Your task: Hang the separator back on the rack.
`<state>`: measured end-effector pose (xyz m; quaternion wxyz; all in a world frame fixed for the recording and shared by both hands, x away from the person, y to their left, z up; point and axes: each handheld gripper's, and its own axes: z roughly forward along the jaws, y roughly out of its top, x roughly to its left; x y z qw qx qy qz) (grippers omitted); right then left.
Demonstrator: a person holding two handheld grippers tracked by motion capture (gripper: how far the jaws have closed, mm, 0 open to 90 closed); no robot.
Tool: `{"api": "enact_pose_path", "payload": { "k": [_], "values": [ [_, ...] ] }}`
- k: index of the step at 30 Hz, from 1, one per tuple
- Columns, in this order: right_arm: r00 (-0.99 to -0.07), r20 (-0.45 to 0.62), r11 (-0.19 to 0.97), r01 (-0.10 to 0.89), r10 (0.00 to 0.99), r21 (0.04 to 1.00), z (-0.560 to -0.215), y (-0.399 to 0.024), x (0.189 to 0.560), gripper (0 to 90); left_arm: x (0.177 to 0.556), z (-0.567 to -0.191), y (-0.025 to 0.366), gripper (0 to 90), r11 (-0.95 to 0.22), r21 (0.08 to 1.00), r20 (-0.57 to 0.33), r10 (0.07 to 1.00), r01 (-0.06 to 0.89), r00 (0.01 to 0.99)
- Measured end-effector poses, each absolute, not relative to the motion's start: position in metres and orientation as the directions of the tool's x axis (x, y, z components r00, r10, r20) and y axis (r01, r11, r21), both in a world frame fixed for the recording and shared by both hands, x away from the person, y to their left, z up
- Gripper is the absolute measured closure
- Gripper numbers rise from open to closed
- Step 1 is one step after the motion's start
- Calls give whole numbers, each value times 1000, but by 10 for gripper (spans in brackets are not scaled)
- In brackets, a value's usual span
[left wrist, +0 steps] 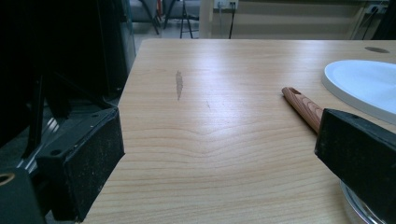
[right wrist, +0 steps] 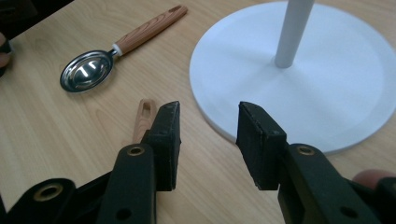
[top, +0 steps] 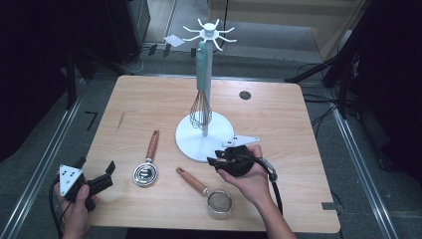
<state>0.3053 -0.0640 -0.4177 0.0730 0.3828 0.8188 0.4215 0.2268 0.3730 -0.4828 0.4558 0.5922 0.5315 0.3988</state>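
Nearest the tabletop's (top: 149, 94) front edge lies the strainer (top: 211, 196), its wooden handle just left of the empty, parted right gripper (right wrist: 208, 137), which could slip past and strike the white stand base (right wrist: 327, 70); the left gripper (top: 97, 181) waits wide apart at the front-left corner.

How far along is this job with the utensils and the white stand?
One looks done: a teal-handled wire whisk hangs on the white hook stand. In hand: the right gripper, jaws open and empty, hovers by the wooden handle of the small mesh strainer. Left: that strainer and the wooden-handled steel spoon lie on the table; the left gripper waits open.
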Motion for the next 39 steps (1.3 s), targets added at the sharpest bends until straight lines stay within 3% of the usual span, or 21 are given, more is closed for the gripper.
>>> {"api": "enact_pose_path", "payload": {
  "k": [19,39],
  "values": [
    [-743,248,473,608,621,637,-438,-45,299,624,227,-483,373,15,-20,962,-12,993,271,117],
    [-727,341,513,671,595,536,-452,-36,298,634,227,-483,373,15,-25,963,-9,992,267,128]
  ]
}}
